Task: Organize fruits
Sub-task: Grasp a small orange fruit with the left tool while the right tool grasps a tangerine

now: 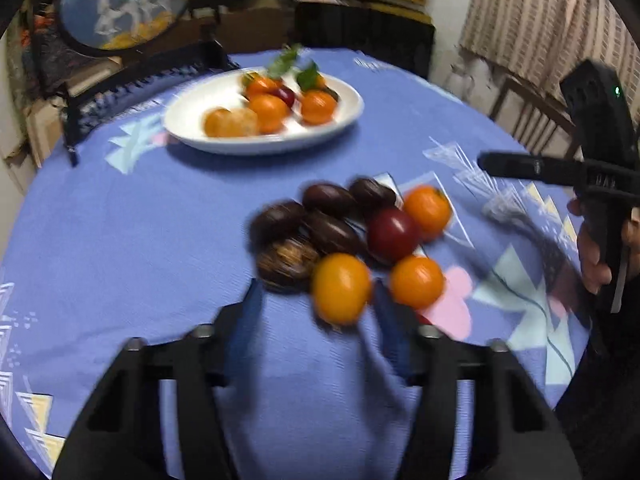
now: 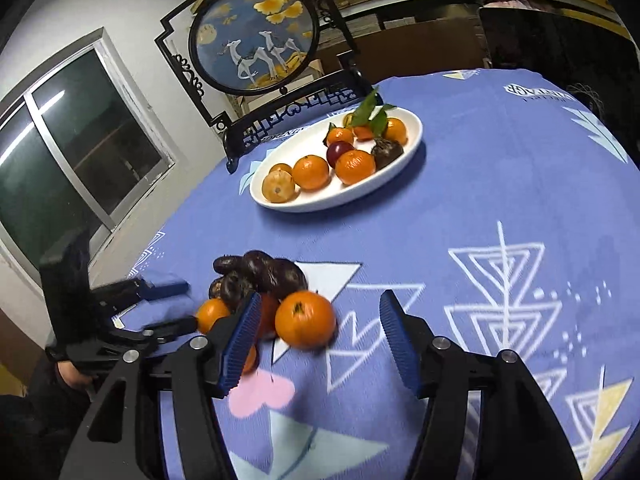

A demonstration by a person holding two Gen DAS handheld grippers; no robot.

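A loose pile of fruit lies on the blue tablecloth: several dark brown fruits [image 1: 320,216], a red plum [image 1: 392,234] and three oranges. My left gripper [image 1: 316,300] is open, with the nearest orange [image 1: 340,288] between its blue fingertips. My right gripper [image 2: 316,308] is open just behind another orange [image 2: 306,318] of the same pile [image 2: 260,276]. A white oval plate [image 1: 340,128] farther back holds several oranges, a plum and green leaves; it also shows in the right wrist view [image 2: 400,164].
A round painted screen on a black stand [image 2: 256,40] stands behind the plate at the table's far edge. A wooden chair [image 1: 532,116] is at the right. A window [image 2: 72,148] is on the left wall. The right gripper shows in the left wrist view [image 1: 484,162].
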